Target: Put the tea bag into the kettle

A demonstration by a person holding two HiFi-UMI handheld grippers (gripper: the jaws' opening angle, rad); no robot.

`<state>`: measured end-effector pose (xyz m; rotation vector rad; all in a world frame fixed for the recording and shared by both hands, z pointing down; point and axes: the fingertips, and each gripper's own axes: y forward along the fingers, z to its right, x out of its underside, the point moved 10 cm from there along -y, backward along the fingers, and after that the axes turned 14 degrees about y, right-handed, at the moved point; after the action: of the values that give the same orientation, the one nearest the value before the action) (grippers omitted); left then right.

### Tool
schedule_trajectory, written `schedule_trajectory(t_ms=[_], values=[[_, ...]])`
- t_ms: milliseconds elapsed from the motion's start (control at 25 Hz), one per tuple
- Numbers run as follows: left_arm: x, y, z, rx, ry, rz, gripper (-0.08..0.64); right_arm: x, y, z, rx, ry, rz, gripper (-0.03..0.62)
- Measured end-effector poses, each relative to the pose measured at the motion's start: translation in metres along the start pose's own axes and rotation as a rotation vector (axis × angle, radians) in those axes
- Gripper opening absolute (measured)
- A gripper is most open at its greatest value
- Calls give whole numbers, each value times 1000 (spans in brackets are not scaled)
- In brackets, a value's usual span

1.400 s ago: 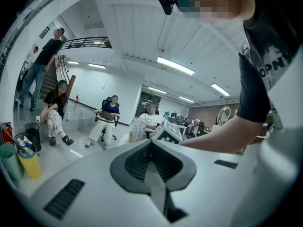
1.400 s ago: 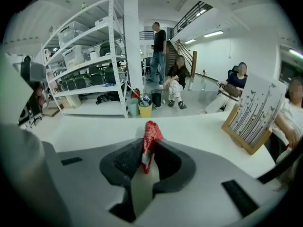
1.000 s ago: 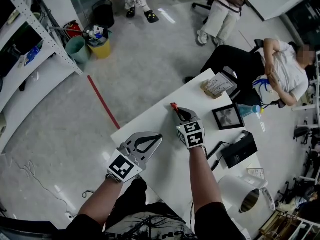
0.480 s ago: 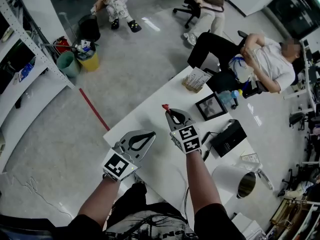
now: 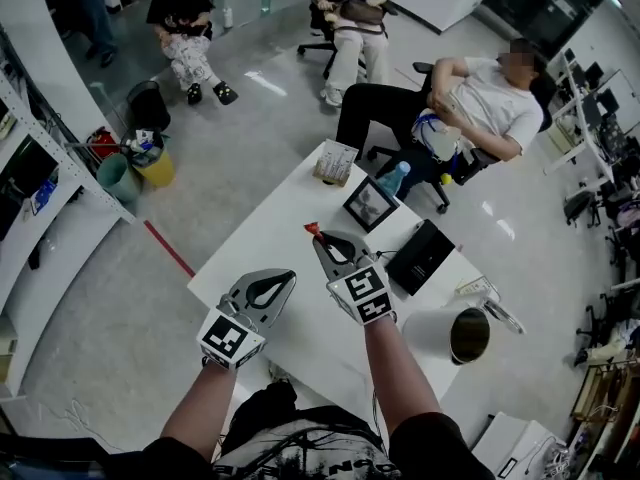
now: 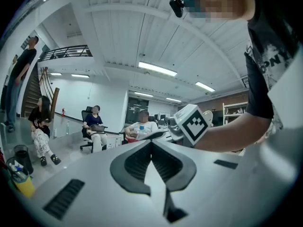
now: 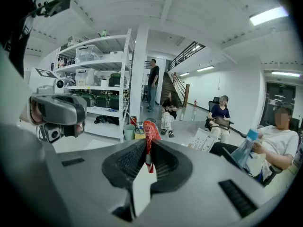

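Your right gripper [image 5: 320, 240] has its jaws pressed on the red tea bag [image 5: 311, 229], and it is a thin hold. The right gripper view shows only the bag's lower part between the pads, with the rest poking out past the tips. A quick swing could shake it loose, and it would drop onto the white table [image 5: 300, 208], short of the target.

The kettle [image 5: 452, 334] sits well apart, off to your right near the table's near edge, its dark mouth facing up. The black box [image 5: 421, 256] lies between bag and kettle, so a low path risks clipping it.

Your left gripper [image 5: 284, 278] has its jaws pressed together on nothing and hangs beside the right one, nowhere near the kettle. If the bag or the jaw tips catch the rim, nothing braces the kettle against a nudge toward that edge. The mouth is not wide either, so letting go off-centre could leave the bag draped over the lip.

As for writing, the printed box [image 5: 336, 163] at the far end carries text too small to read. Your shirt shows large letters in the left gripper view, but they are cut off. The gripper cubes carry only black-and-white square markers. The picture frame [image 5: 368, 204] and the blue bottle [image 5: 394, 178] show no legible label.
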<state>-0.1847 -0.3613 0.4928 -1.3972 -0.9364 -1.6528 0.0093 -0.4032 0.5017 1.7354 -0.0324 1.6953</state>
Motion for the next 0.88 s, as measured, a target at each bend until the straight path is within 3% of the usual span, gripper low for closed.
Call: schedule_trajectory(t_ms=[320, 880], values=[[-23, 21, 37, 46, 50, 6, 8, -7, -72, 7, 43, 17, 90, 37], [-72, 107, 126, 283, 124, 93, 8, 7, -216, 34, 185, 72, 216, 37]])
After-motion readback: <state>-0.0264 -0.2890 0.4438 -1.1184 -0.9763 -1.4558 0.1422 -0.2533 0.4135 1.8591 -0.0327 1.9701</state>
